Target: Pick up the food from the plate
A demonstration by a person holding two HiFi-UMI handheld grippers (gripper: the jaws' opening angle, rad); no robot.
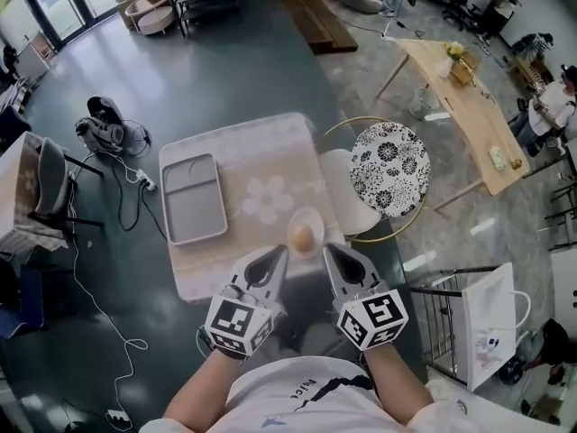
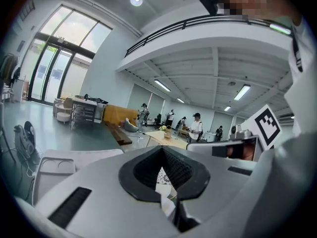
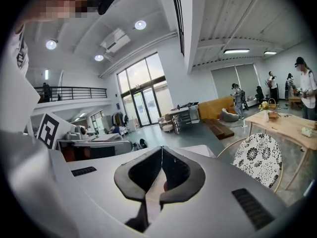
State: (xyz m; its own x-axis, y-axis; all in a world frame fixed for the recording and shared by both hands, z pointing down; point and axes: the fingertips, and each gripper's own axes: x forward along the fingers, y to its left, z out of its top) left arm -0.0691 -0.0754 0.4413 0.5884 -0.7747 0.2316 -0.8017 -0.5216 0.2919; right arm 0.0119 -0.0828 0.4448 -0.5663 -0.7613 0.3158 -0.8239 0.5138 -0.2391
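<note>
Holding left tongs (image 1: 276, 256) at 7 o'clock and right tongs (image 1: 333, 253) at 5 o'clock, side by side, tips aimed toward 12. Both closed, tips meeting, nothing gripped. Bare left forearm (image 1: 200, 393) and right forearm (image 1: 397, 384) reaching up from 6 o'clock.

A small table (image 1: 270, 142) under a pale cloth with a flower print carries two things. A grey two-compartment tray (image 1: 168, 207) lies along its left edge. A small pale plate (image 1: 307, 215) sits close to the near edge, toward the right corner, with a round, tan piece of food (image 1: 303, 236) on it.

The left gripper (image 1: 281, 252) and right gripper (image 1: 328, 249) hang over the near edge, one on each side of the plate. Each has its jaws drawn together to a point and carries nothing.

A chair with a black-and-white floral cushion (image 1: 389, 168) stands just beside the table's right edge. A white paper bag (image 1: 487, 327) stands on the floor further right.
</note>
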